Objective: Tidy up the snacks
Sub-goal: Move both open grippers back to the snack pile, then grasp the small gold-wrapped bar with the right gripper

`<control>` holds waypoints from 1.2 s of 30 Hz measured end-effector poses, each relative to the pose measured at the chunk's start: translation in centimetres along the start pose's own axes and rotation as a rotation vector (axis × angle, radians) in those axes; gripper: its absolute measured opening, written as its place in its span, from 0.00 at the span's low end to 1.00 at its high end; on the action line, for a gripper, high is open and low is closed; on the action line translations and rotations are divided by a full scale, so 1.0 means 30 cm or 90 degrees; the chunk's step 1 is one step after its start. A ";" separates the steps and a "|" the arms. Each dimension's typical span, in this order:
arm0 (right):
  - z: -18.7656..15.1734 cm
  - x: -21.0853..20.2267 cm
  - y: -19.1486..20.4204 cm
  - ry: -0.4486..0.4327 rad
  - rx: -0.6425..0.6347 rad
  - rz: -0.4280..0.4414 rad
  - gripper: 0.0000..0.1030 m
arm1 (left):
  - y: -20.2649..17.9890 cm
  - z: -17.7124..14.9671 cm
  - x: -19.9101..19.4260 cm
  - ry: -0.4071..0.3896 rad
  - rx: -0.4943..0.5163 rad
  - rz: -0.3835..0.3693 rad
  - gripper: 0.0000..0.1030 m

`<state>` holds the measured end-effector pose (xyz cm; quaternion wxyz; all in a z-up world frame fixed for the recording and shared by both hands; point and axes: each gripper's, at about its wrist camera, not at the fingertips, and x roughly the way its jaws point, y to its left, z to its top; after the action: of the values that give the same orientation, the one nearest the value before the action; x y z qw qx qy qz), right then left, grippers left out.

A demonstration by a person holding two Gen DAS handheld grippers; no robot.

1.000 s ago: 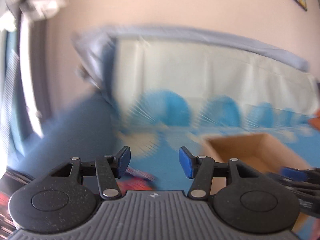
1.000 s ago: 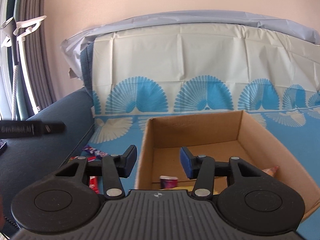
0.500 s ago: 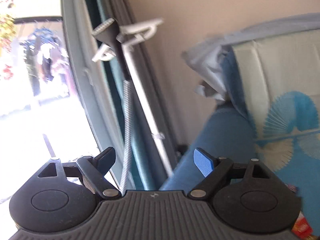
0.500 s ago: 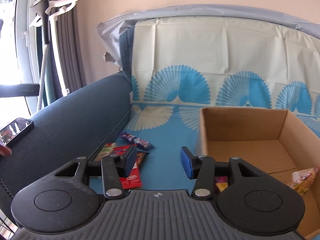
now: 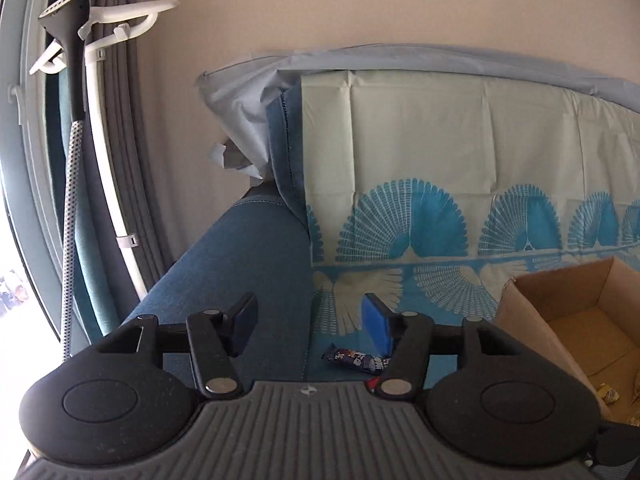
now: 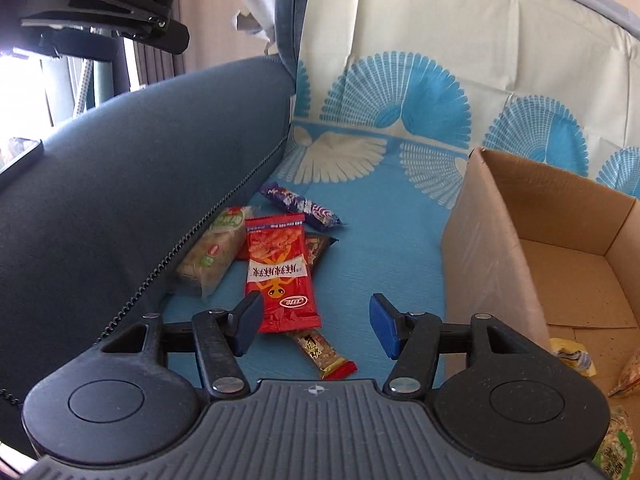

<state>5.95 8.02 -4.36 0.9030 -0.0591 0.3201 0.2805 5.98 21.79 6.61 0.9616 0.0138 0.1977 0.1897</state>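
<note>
We've got the right gripper [image 6: 316, 326] low over the snack pile on the blue cloth [image 6: 380, 248]. Its jaws have just been opening, now abt half apart, nothing gripped. The bottom edge of the red pkt [image 6: 280, 268] lies between the pads, not pressed. At 6 o'clock from it a thin red-gold bar [image 6: 324, 354] sticks out from under. At 9 o'clock of the red pkt, a pale green-label pack [image 6: 212, 252] sits against the sofa arm [image 6: 132, 184]. At 12 o'clock, the purple bar [image 6: 300, 205]; a dark brown pkt [image 6: 318, 246] peeks out at 2 o'clock.

Cardboard box [image 6: 480, 248] stands at 3 o'clock of the pile, w/ a few snacks [image 6: 570, 356] already on its floor.

Left gripper [image 5: 308, 324] hangs higher, facing the sofa back; its jaws have just been closing some, still apart, empty. In its view the purple bar [image 5: 356, 360] lies at 6 o'clock under the pads, box [image 5: 532, 320] at 3 o'clock. A garment steamer [image 5: 74, 32] stands by the window at 10 o'clock.
</note>
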 end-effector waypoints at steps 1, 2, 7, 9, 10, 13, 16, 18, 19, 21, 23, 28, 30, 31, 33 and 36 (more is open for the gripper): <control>0.001 0.016 0.000 0.005 -0.003 -0.002 0.66 | -0.010 -0.013 0.000 0.004 0.002 -0.015 0.62; 0.000 0.034 -0.001 0.014 -0.008 -0.003 0.68 | -0.025 -0.022 0.010 0.007 0.007 -0.031 0.63; -0.025 0.152 -0.012 0.075 -0.017 -0.013 0.72 | -0.064 -0.112 0.116 0.116 -0.004 -0.103 0.63; -0.034 0.187 -0.015 0.094 -0.011 0.003 0.72 | -0.060 -0.136 0.151 0.160 -0.015 -0.111 0.63; -0.039 0.200 -0.014 0.096 -0.019 0.011 0.73 | -0.054 -0.147 0.167 0.178 -0.026 -0.117 0.63; -0.051 0.238 0.001 0.103 -0.049 0.016 0.73 | -0.035 -0.177 0.214 0.232 -0.063 -0.138 0.63; -0.067 0.258 0.003 0.108 -0.058 0.032 0.62 | -0.020 -0.202 0.258 0.280 -0.092 -0.146 0.63; -0.070 0.258 0.003 0.106 -0.052 0.048 0.45 | -0.011 -0.209 0.275 0.300 -0.109 -0.147 0.63; -0.072 0.253 0.005 0.102 -0.055 0.058 0.32 | -0.008 -0.211 0.282 0.304 -0.117 -0.150 0.63; -0.078 0.244 0.019 0.094 -0.077 0.058 0.21 | -0.009 -0.211 0.292 0.312 -0.127 -0.151 0.63; -0.080 0.230 0.022 0.087 -0.079 0.064 0.21 | -0.013 -0.214 0.303 0.320 -0.131 -0.147 0.63; -0.085 0.182 0.006 0.092 -0.057 0.062 0.19 | -0.013 -0.221 0.321 0.335 -0.149 -0.145 0.64; -0.095 0.149 -0.004 0.098 -0.050 0.055 0.19 | -0.012 -0.226 0.327 0.345 -0.157 -0.145 0.64; -0.107 0.128 -0.008 0.101 -0.050 0.051 0.19 | -0.011 -0.229 0.329 0.349 -0.162 -0.146 0.64; -0.137 0.091 -0.021 0.112 -0.050 0.043 0.19 | -0.009 -0.236 0.334 0.357 -0.173 -0.147 0.64; -0.167 0.039 -0.034 0.142 -0.028 0.047 0.19 | -0.010 -0.245 0.343 0.369 -0.183 -0.145 0.65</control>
<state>4.53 6.28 -9.10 0.8494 -0.0979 0.4140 0.3124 12.00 24.98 -4.05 0.8725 -0.1986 0.4344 0.1033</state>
